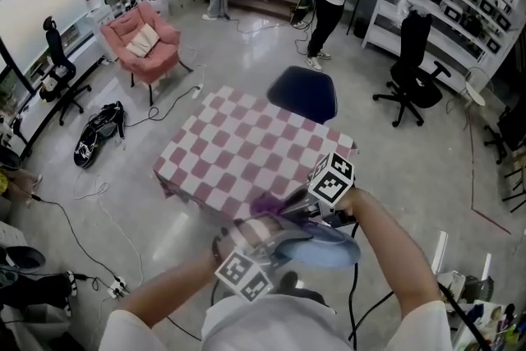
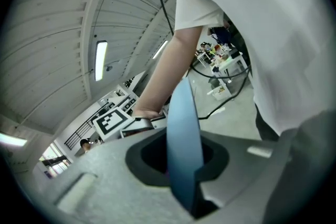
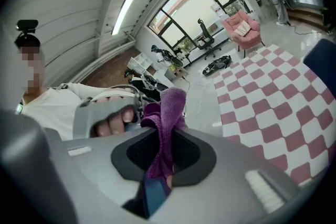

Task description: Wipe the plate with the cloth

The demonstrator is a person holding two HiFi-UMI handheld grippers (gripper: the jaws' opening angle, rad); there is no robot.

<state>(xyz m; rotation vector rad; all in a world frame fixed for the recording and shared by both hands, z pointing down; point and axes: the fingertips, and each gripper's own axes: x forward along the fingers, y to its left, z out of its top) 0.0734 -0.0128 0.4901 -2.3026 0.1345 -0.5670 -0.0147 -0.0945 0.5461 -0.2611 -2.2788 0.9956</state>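
Note:
Over the near edge of the checkered table [image 1: 238,152], my left gripper [image 1: 261,239] is shut on a blue plate [image 1: 322,247] and holds it in the air. In the left gripper view the plate [image 2: 184,144] stands edge-on between the jaws of my left gripper [image 2: 181,168]. My right gripper [image 1: 289,206] is shut on a purple cloth [image 1: 267,203], which lies against the plate's upper side. The right gripper view shows the cloth [image 3: 167,118] bunched between the jaws of my right gripper [image 3: 160,157], with a sliver of the plate [image 3: 151,194] beneath it.
The red-and-white checkered table has a dark blue chair [image 1: 304,92] at its far side. A pink armchair [image 1: 141,41] stands at the far left and a black office chair [image 1: 413,70] at the right. Cables trail over the floor, and people stand at the back.

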